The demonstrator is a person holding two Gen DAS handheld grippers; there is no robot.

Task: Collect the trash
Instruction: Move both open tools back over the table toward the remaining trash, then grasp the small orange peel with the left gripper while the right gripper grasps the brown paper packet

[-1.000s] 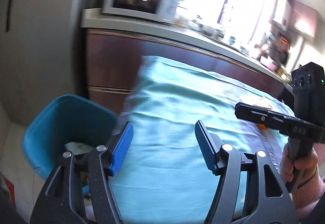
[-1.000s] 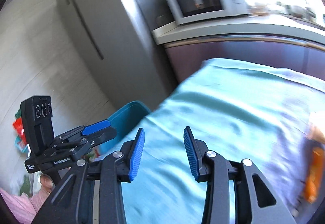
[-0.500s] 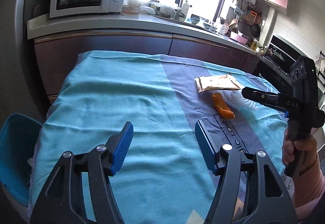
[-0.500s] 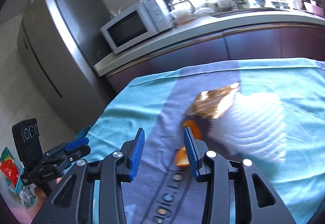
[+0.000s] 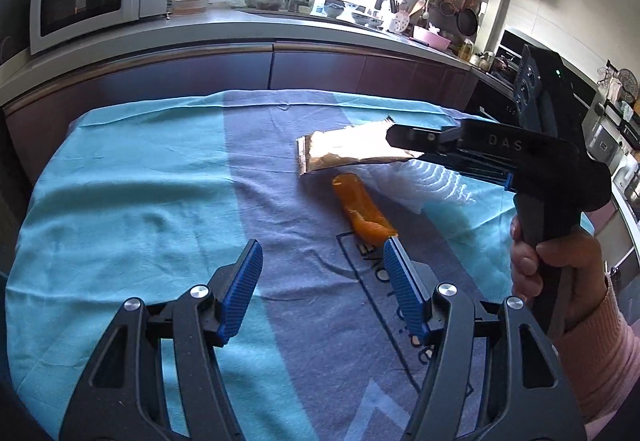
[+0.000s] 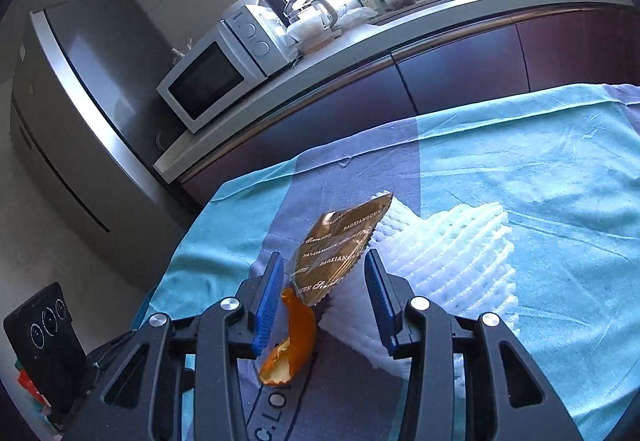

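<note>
Right gripper [image 6: 320,291] open over gold wrapper [image 6: 340,249], orange peel [image 6: 294,341] beside

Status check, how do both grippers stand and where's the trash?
Left gripper open, empty. Right gripper open, straddling gold wrapper, not gripping. Orange peel and white foam net beside it on teal cloth. Nothing blocking.

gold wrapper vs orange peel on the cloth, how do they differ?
The gold wrapper is shiny printed foil with lettering; the orange peel is matte, plain orange. The wrapper is a flat, roughly rectangular sheet with a crimped end; the peel is a narrow curled strip with a ragged end. The wrapper partly overlaps the white foam netting; the peel lies on the cloth just beside it. Both are loose trash lying on the cloth, neither gripped.
</note>
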